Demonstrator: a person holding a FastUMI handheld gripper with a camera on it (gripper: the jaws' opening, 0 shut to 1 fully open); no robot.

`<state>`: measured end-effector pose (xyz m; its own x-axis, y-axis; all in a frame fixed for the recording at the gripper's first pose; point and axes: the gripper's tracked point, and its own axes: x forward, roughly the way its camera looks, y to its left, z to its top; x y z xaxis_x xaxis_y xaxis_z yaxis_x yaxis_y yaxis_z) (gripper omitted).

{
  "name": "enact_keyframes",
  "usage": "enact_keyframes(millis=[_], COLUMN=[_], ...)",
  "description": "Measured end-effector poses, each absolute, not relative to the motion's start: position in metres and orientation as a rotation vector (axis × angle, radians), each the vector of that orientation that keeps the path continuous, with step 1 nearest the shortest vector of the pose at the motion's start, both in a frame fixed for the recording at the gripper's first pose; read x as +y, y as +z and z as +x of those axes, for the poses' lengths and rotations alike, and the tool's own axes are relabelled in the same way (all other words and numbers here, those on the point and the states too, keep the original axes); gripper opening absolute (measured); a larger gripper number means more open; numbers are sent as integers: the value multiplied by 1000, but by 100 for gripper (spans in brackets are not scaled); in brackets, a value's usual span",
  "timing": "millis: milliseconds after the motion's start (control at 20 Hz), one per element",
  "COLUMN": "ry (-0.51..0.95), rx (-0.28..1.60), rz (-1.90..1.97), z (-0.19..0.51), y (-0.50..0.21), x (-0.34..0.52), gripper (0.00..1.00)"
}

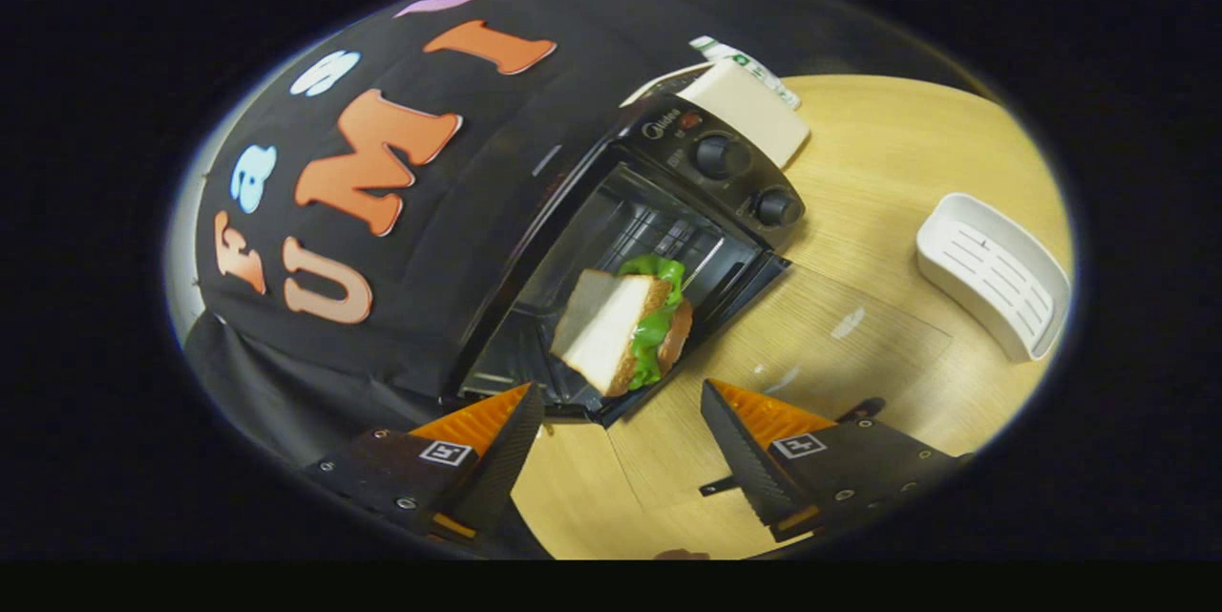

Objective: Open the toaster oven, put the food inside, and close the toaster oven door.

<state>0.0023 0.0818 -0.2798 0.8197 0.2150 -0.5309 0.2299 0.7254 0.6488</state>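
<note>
Gripper view shows the tool (621,421) spread wide with nothing between its fingers, hovering over the wooden counter (859,211); just ahead of the fingers the sandwich (625,330) lies on the lowered door (668,373) of the toaster oven (668,201), at the mouth of its dark cavity; the door is open; two knobs (721,157) sit on the oven's panel; off to the right, well apart, rests a white tray (998,273); a cream box (749,106) lies beyond the oven.

Even, fairly bright light; small glare patches on the table (859,321) toward four o'clock. Strong fisheye bending and softness at the rim; centre reasonably sharp.
</note>
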Motion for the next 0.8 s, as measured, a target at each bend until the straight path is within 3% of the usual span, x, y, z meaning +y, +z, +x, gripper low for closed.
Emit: enact_keyframes(millis=[400, 800], ry=[79, 68], rx=[655, 677], rz=[333, -25], z=[-65, -93], y=[-290, -327], x=[73, 57], gripper=[98, 99])
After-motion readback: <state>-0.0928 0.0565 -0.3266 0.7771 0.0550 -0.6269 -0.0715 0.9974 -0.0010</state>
